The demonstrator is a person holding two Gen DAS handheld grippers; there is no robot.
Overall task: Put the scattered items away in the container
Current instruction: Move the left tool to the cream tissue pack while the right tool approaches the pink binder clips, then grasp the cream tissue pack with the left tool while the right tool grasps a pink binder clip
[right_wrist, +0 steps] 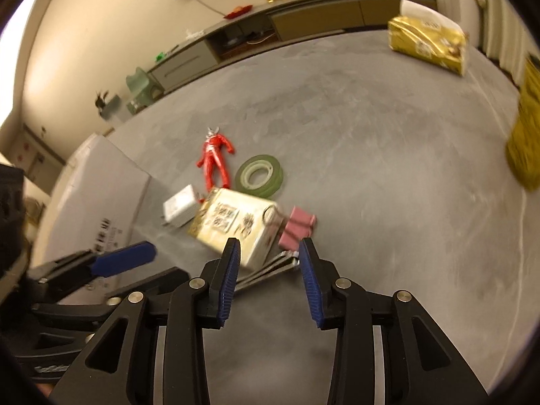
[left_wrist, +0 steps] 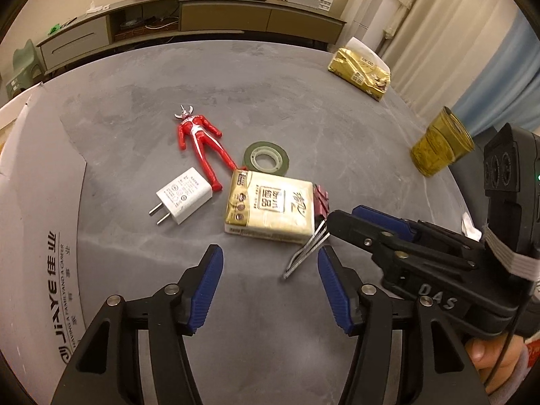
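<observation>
Grey table (left_wrist: 303, 77) before a long sideboard (left_wrist: 189, 17) — both grippers' jaws wide, empty.

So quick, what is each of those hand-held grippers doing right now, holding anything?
Left hand-held gripper: open, holding nothing.
Right hand-held gripper: open, holding nothing, its fingers either side of the metal tweezers on the table.

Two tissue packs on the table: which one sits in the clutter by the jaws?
The small cream tissue pack, lying flat between the white charger and the tweezers. The gold tissue pack sits alone at the far edge.
</observation>
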